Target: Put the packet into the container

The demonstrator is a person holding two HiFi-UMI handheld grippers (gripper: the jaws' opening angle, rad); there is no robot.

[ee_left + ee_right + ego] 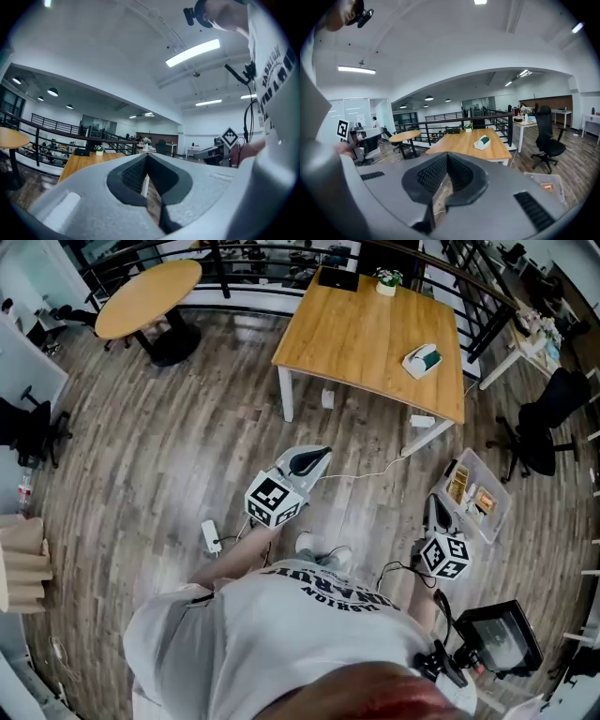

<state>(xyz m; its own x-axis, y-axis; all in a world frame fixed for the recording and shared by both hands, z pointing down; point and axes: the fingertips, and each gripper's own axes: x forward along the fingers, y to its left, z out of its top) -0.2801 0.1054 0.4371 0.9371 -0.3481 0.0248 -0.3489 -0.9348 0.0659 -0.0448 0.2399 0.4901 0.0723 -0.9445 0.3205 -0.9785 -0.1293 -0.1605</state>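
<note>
Distance is the main risk: the packet (424,360), which I take to be the white-and-green thing, lies toward the right side of the wooden surface (361,329). The container (502,502) sits on the floor just beside the right claw (431,504), well apart from the packet.

Neither claw holds anything. The left claw (316,458) has its jaws pressed together with only floor showing past them, and the right one is likewise closed and empty. A grab made without first opening the jaws would likely shove the packet along the surface, perhaps off its nearest edge.

The container already holds some orange and yellow items, so a careless release might leave the packet perched on them or on the rim.

Underfoot, a white cable (370,472) trails over the boards between the person and the surface, and a power strip (212,537) lies on the floor to the person's left. Either could catch a step. A black office chair (547,425) stands just beyond the container, and a round table (150,294) stands well off to the left.
</note>
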